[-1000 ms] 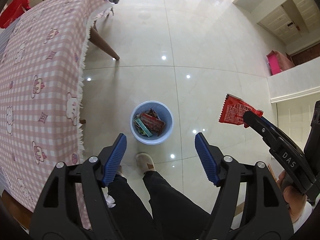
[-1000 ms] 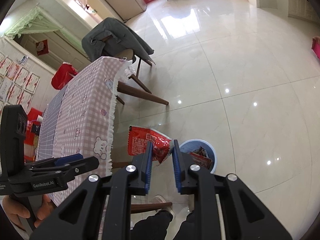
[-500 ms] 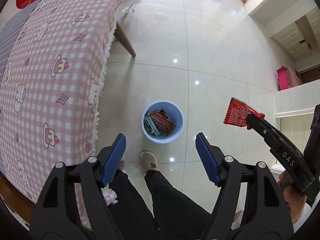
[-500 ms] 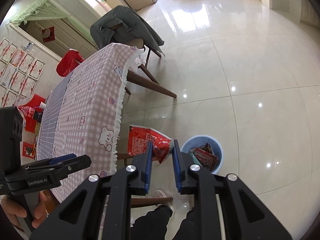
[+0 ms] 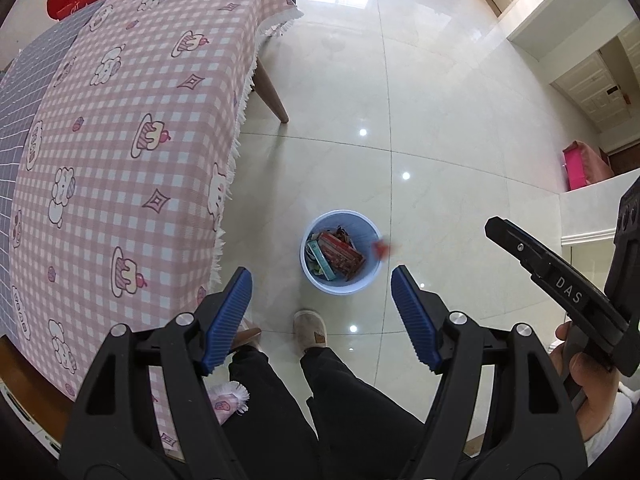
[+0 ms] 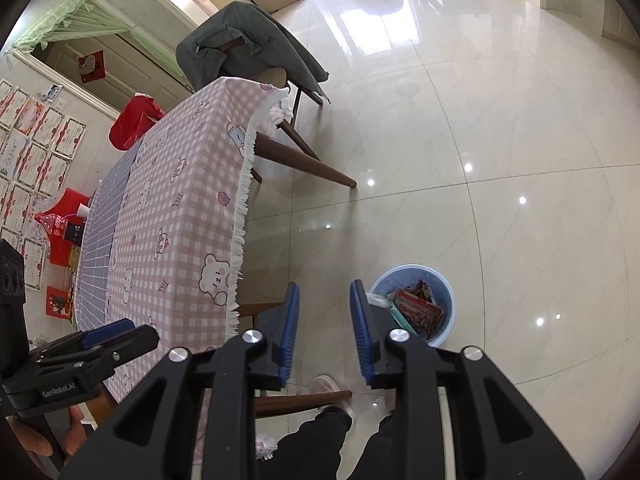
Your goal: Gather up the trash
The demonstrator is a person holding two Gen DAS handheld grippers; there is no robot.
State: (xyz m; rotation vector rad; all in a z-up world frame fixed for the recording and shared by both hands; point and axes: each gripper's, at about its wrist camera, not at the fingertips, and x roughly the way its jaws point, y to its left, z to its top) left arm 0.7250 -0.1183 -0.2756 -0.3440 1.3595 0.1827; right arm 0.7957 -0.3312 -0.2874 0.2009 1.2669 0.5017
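A light blue trash bin stands on the tiled floor, holding several wrappers; it also shows in the right wrist view. A red snack wrapper appears as a blurred patch at the bin's right rim, in mid-fall. My left gripper is open and empty, high above the floor near the bin. My right gripper is open and empty, high above the floor just left of the bin; it shows from the side in the left wrist view.
A table with a pink checked cloth stands to the left, its wooden leg on the floor. A chair draped with a grey jacket stands beyond it. The person's slippered foot is just in front of the bin.
My right gripper has opened and let go of the red wrapper, which has dropped to the bin's rim. Both grippers have shifted so more of the table shows.
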